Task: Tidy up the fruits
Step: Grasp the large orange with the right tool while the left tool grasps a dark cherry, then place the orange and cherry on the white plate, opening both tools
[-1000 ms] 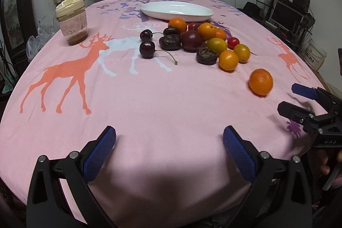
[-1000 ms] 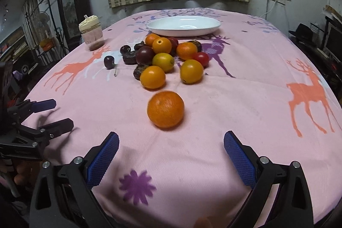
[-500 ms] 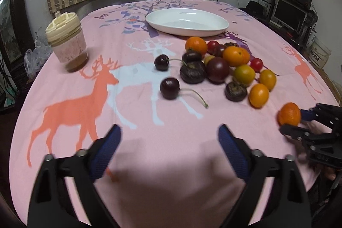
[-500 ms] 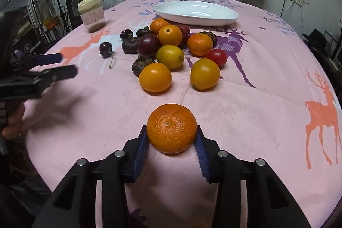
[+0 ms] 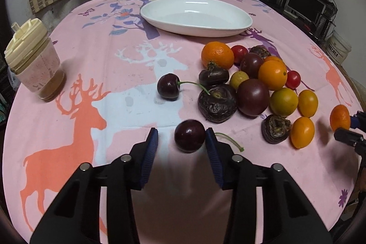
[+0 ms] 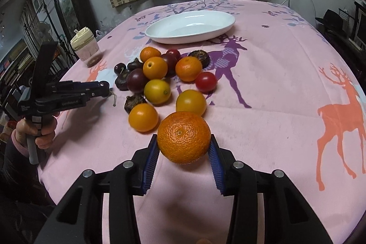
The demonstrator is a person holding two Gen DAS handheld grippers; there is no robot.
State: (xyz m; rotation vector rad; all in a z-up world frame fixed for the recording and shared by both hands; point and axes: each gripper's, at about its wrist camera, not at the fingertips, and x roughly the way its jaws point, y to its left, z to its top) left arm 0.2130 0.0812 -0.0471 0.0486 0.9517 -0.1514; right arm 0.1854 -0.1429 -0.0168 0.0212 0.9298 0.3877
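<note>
Our right tongs (image 6: 184,152) are clamped on a mandarin (image 6: 183,137) near the worktop's (image 6: 274,106) front edge. Our left tongs (image 5: 181,146) have just been closing around a dark cherry (image 5: 189,138): one pad touches it, the other stands apart.

Left wrist view: right gripper (image 5: 343,124) cut off by the right edge, only fingertips and part of the mandarin (image 5: 339,117) show. Cherry (image 5: 189,138) stem partly hidden behind the right pad. Right wrist view: left gripper (image 6: 107,89) fingertips overlap, gap unreadable; its cherry hidden. Mandarin's underside hidden. Person's hand (image 6: 35,132) cropped at the left edge.
</note>
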